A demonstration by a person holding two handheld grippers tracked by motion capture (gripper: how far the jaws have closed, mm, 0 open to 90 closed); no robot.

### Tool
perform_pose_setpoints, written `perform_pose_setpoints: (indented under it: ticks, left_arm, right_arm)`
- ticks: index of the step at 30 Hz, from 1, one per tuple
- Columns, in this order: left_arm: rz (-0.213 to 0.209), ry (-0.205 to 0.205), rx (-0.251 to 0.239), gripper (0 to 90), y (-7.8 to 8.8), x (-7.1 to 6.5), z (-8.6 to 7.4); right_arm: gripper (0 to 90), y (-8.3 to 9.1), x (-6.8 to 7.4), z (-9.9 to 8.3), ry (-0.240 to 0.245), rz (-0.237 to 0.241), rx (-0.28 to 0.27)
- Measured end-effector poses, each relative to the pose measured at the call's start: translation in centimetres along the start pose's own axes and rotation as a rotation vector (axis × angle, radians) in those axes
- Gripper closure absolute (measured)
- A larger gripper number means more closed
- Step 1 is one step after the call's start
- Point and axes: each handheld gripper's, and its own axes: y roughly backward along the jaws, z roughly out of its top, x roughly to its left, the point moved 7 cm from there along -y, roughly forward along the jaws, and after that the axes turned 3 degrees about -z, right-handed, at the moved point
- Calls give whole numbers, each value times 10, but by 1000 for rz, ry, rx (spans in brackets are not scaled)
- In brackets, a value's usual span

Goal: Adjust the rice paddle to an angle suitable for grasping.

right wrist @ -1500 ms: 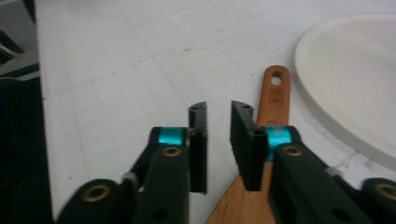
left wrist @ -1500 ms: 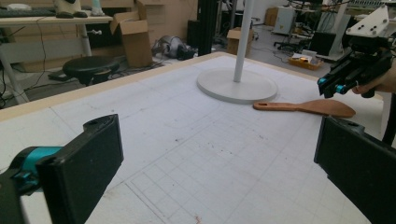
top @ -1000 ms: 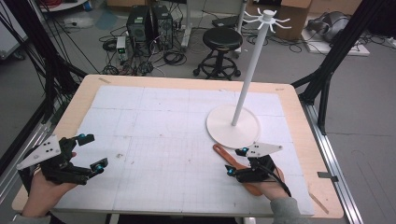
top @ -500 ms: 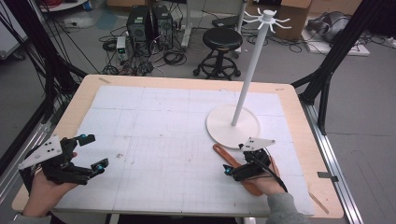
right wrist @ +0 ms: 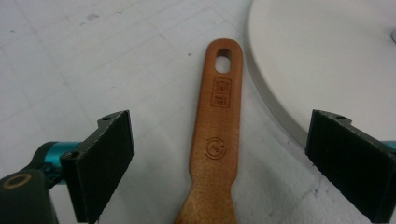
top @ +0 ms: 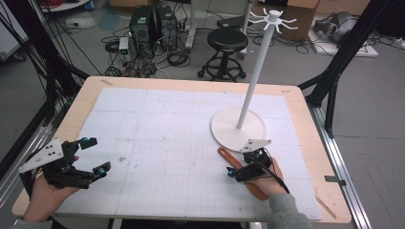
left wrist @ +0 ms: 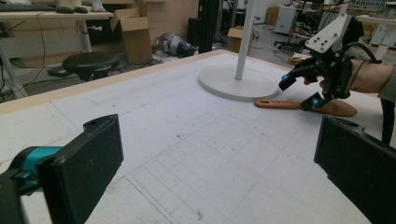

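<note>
Between your right claw (right wrist: pixel 219 158) pads: the wooden spatula (right wrist: pixel 217 140).
Claw wide apart; handle axis runs toward 12 o'clock.

- Wooden spatula (right wrist: pixel 215 140), reddish-brown, flat on the bench, lower right of centre in the high view.
- Slim handle with an oval hanging hole and burned-in marks, pointing toward upper left there.
- Wider blade end toward lower right, partly hidden.
</note>
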Motion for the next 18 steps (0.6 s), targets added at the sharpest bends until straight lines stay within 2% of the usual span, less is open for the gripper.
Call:
perform_pose_setpoints:
  ticks: [2,4,11,14,18]
  left_arm:
    - [-5,2,-8,18,0,-1,2]
    - [-5,3,-16,18,0,-2,3]
    - [-11,6,-1,18,-7,-3,0]
    - [-11,4,9,18,-7,-3,-2]
    - [-9,7,2,18,-4,-2,-1]
  right_arm:
    - [69,-1,-2,-1,7,-13,7]
    - [149,0,-2,-1,3,-16,9]
    - [174,-2,-6,-6,-11,-8,36]
    - [239,-1,-6,-9,-16,7,48]
    - [265,0,-7,-9,-18,6,50]
